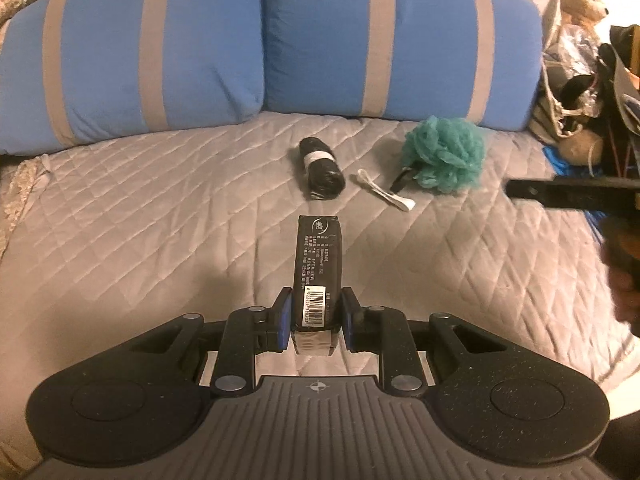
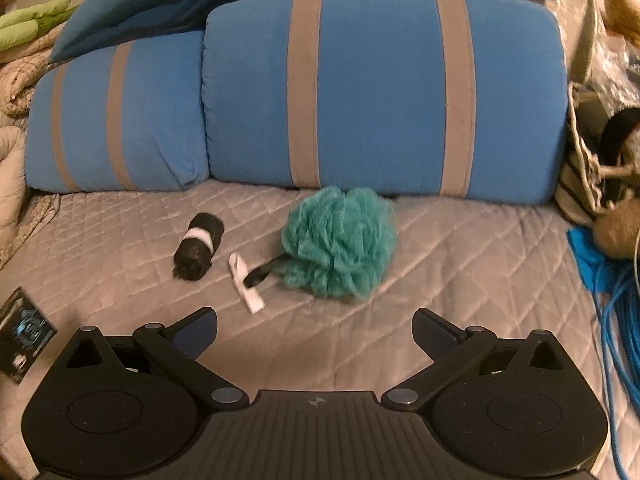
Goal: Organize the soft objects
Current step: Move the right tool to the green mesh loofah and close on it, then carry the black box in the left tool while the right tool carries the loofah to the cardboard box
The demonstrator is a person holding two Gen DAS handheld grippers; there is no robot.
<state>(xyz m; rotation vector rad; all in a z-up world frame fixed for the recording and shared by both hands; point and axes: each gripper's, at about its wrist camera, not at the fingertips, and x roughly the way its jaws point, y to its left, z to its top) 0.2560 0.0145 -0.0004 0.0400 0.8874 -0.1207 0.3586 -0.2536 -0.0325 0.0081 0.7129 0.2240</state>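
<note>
Black, film-wrapped pack (image 1: 317, 264) sits clamped in the left gripper (image 1: 316, 316) above the near quilt (image 1: 140, 220), mid-carry, while the right gripper (image 2: 315, 330), spread wide and empty, likely next advances onto the teal loofah (image 2: 340, 242) farther off.

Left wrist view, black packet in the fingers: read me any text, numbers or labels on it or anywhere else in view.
Flat black rectangular packet, white barcode sticker: digits printed beside the bars, too blurred to read with confidence.
Same packet, upper face: rows of small white print and a curved logo, too small to read.
Black plastic roll with a white paper band: no print visible.
Teal mesh bath pouf: none.
</note>
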